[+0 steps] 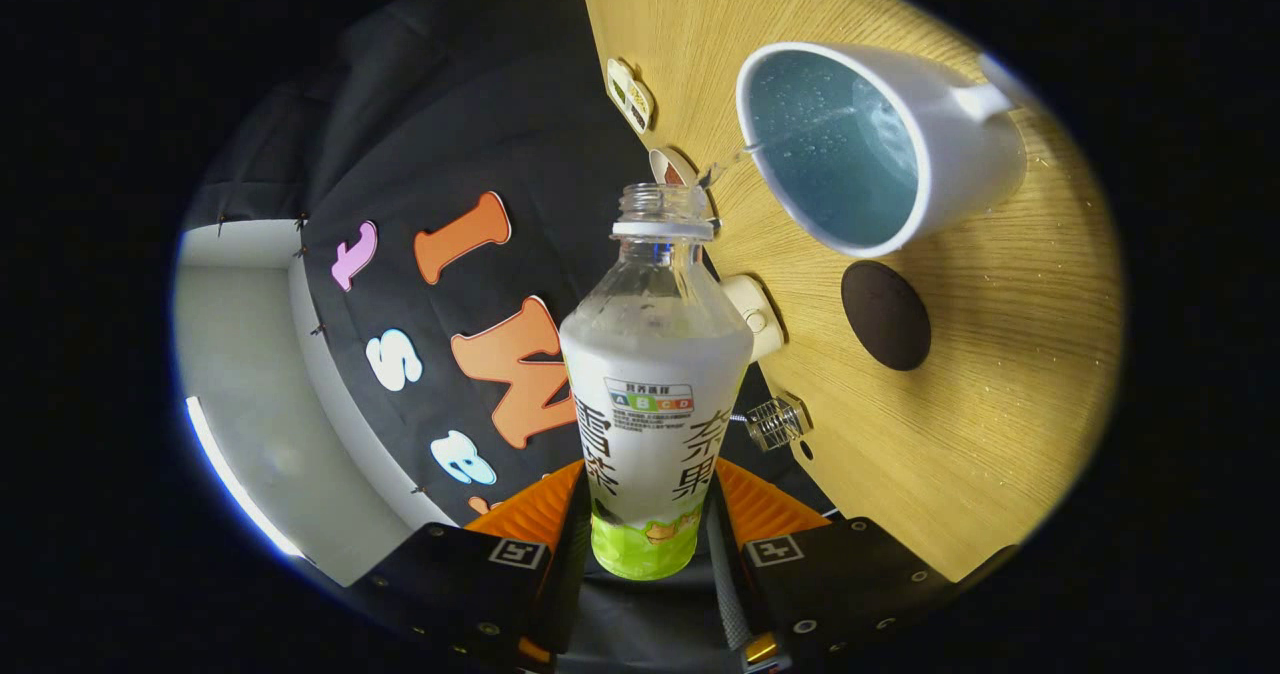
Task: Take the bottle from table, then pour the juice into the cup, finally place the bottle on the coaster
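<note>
My gripper [648, 529] is shut on a clear plastic bottle [652, 374] with a white label and no cap, both fingers pressing on its lower body. The whole view is rolled, so the bottle is tipped toward a white mug [880, 144] on the wooden table [1000, 404]. A thin clear stream runs from the bottle's mouth [662, 199] to the mug's rim, and pale liquid with bubbles lies inside the mug. A dark round coaster [886, 315] lies on the table beside the mug, beyond the fingers.
A white round cap-like piece [752, 314] and a small metal spring clip [776, 422] sit at the table's edge near the bottle. Two small cards [630, 94] lie farther along that edge. Black booth cloth hangs behind the bottle.
</note>
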Demonstrator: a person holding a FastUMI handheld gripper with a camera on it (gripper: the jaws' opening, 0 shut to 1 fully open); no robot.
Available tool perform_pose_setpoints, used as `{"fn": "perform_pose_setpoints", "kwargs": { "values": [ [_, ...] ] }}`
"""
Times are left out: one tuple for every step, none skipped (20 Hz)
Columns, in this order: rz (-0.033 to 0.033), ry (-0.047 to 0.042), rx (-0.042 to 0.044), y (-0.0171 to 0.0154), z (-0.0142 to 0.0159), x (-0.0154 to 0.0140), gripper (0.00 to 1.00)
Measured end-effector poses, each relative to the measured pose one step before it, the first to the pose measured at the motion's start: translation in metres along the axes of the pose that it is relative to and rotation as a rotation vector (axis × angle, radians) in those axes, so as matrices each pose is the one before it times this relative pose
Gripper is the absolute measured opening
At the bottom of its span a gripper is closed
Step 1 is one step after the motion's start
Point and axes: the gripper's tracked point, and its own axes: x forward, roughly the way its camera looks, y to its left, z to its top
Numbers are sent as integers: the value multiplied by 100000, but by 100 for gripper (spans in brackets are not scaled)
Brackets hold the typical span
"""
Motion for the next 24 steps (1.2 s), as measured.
{"fn": "perform_pose_setpoints", "kwargs": {
  "values": [
    [379,-226,686,285,137,-91,58],
    [440,-56,748,20,124,-38,58],
    [509,-136,640,223,-58,-80,58],
    [839,-192,612,144,101,-11,58],
    [1986,6,1032,260,36,-248,58],
    [1908,145,1654,554,-5,46,58],
    [994,110,870,397,3,-92,58],
    [480,145,146,-67,49,-42,58],
    [352,-18,441,41,-7,26,58],
    [442,-218,501,97,49,-33,58],
    [364,-366,401,155,73,-41,58],
    [880,-211,516,169,15,37,58],
    [513,-207,624,195,168,-170,58],
    [947,-114,674,303,159,-76,58],
    [1001,-303,424,684,124,-76,58],
    [1046,14,717,394,147,-16,58],
    [216,-221,416,58,-145,69,58],
    [-224,-92,-4,-41,4,26,58],
    [-160,-97,43,-141,-73,-34,58],
    [-2,18,415,-45,-28,-37,58],
    [167,-80,566,101,-132,-113,58],
    [101,215,370,-3,-78,14,58],
    [2,-108,552,56,70,-137,58],
    [147,220,523,40,33,63,58]
  ]
}}
